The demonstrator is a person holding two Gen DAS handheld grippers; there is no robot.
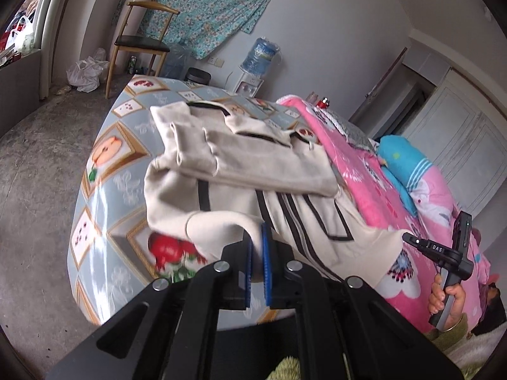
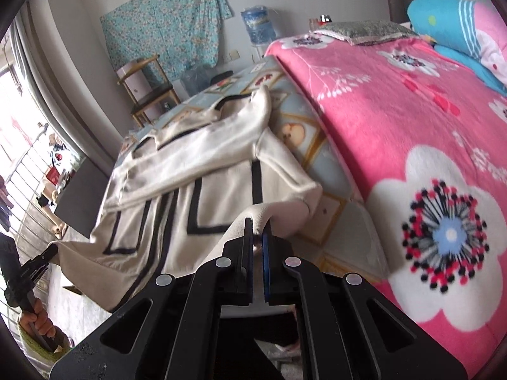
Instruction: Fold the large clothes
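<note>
A cream jacket (image 1: 240, 164) with black stripes lies on a bed's pale blue patterned sheet (image 1: 104, 171), its sleeves folded across the chest. My left gripper (image 1: 257, 234) is shut on the jacket's near hem corner, which lifts off the sheet. In the right wrist view the same jacket (image 2: 196, 171) stretches away, and my right gripper (image 2: 257, 226) is shut on the other hem corner, also raised. The right gripper (image 1: 412, 239) shows at the hem's far end in the left view, held by a hand. The left gripper (image 2: 52, 250) shows at the lower left of the right view.
A pink flowered blanket (image 2: 396, 133) covers the bed beside the jacket, with a blue pillow (image 1: 402, 161) and a grey cushion (image 2: 367, 31) at its head. A wooden chair (image 1: 136, 44), a water dispenser (image 1: 259, 57) and a white bag (image 1: 85, 72) stand on the floor beyond.
</note>
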